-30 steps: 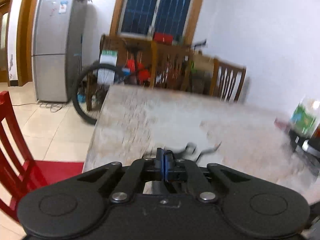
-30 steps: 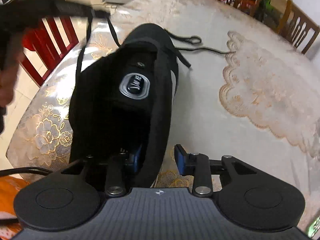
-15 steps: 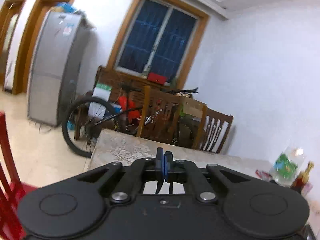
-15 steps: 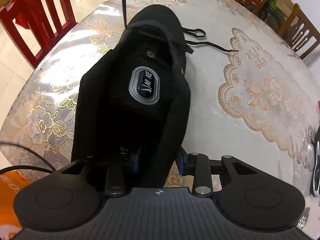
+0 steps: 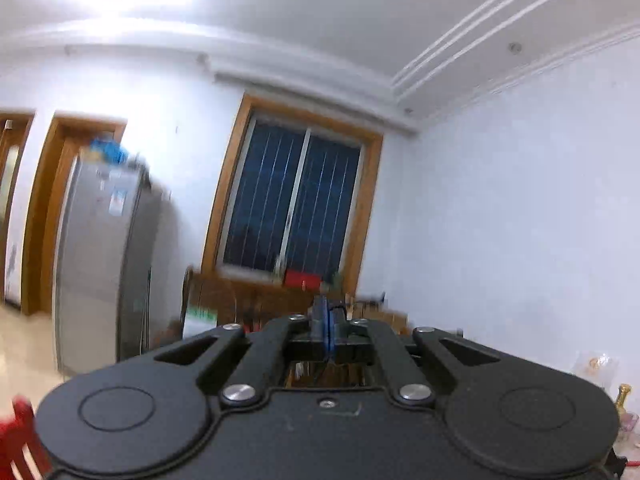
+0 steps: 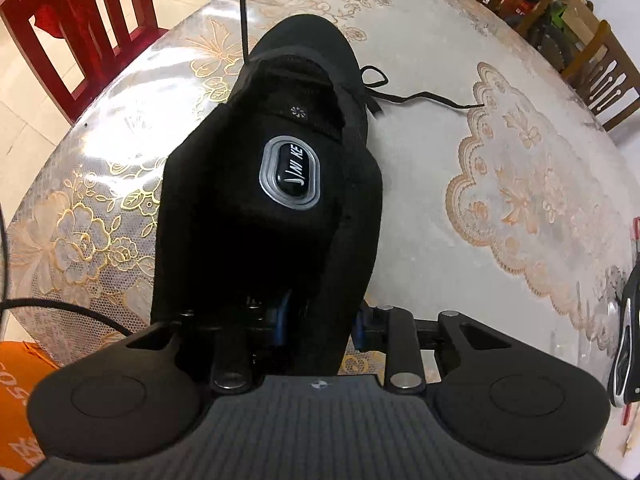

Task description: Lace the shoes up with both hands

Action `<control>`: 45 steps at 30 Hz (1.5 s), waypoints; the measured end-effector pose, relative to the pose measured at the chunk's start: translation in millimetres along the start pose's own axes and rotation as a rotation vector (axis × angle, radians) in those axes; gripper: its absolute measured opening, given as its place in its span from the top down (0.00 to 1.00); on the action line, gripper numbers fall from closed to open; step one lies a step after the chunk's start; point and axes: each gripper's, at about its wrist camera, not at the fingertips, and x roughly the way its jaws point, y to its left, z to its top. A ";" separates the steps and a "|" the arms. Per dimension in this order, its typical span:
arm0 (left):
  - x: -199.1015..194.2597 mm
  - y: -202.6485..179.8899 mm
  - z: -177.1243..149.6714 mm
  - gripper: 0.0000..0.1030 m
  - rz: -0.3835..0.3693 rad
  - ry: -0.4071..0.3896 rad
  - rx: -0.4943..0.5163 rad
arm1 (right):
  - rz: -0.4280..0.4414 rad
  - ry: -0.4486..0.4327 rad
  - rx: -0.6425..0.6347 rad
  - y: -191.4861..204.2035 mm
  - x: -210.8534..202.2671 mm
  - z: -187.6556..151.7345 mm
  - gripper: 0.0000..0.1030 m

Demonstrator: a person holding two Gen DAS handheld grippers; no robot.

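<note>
A black shoe (image 6: 276, 184) lies on the flowered table (image 6: 420, 264), toe away from me. My right gripper (image 6: 323, 326) points down at its heel, jaws closing. One finger is inside the shoe, the other pad (image 6: 362, 330) is outside, and both press the right heel wall. One black lace (image 6: 241, 4) runs taut from the shoe's left eyelets straight up out of view. The other lace end (image 6: 432, 100) trails loose to the right. In the left wrist view my left gripper (image 5: 325, 322) is shut, held high and level toward a window; the lace in its pads is hidden.
A red chair (image 6: 80, 20) stands off the table's left corner; wooden chairs (image 6: 600, 76) line the far right side. A second shoe (image 6: 624, 352) lies at the right edge. A black cable (image 6: 60, 308) and an orange bag (image 6: 20, 380) are at lower left. A fridge (image 5: 104, 264) stands beyond.
My left gripper rose steeply and tilted up; the table dropped out of its view. The lace it pulls went taut and vertical. My right jaws narrowed onto the heel wall.
</note>
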 end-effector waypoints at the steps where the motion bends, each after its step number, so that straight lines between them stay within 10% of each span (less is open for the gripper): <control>1: 0.2 -0.6 13.3 1.00 -0.010 -0.018 0.002 | 0.001 0.000 0.003 -0.4 0.0 -0.1 0.70; 6: 18.3 -11.9 38.4 0.99 -0.015 0.053 0.078 | -0.008 -0.007 0.005 2.0 -1.0 -1.4 0.69; 12: 12.8 -10.0 -21.8 0.99 0.038 0.154 0.112 | 0.067 -0.211 0.103 -39.9 -42.5 -21.2 0.54; 16: 5.1 3.6 -48.0 0.99 0.111 0.214 0.016 | 0.213 -0.425 0.381 -118.7 -57.6 -20.4 0.37; 21: 11.7 12.9 -64.2 0.99 0.211 0.283 -0.035 | 0.183 -0.484 0.708 -175.3 36.5 35.9 0.38; 27: 12.4 16.3 -66.7 0.99 0.308 0.316 -0.006 | 0.077 -0.443 0.716 -171.6 118.2 87.0 0.44; 28: 12.3 16.1 -67.7 0.99 0.320 0.321 0.004 | 0.062 -0.432 0.680 -168.2 124.2 92.2 0.50; 30: 12.9 15.0 -66.9 0.98 0.336 0.322 0.020 | -0.013 -0.456 0.578 -156.0 128.3 97.8 1.00; 32: 13.2 14.4 -65.7 0.98 0.347 0.316 0.037 | 0.044 -0.479 0.552 -157.2 124.2 100.6 0.98; 37: 14.3 10.6 -47.1 0.98 0.332 0.250 0.081 | 0.276 -0.769 0.593 -191.7 25.6 95.9 0.98; 45: 21.1 -9.3 -4.2 0.98 0.243 0.149 0.131 | 0.287 -1.361 0.497 -237.7 -213.1 82.9 0.98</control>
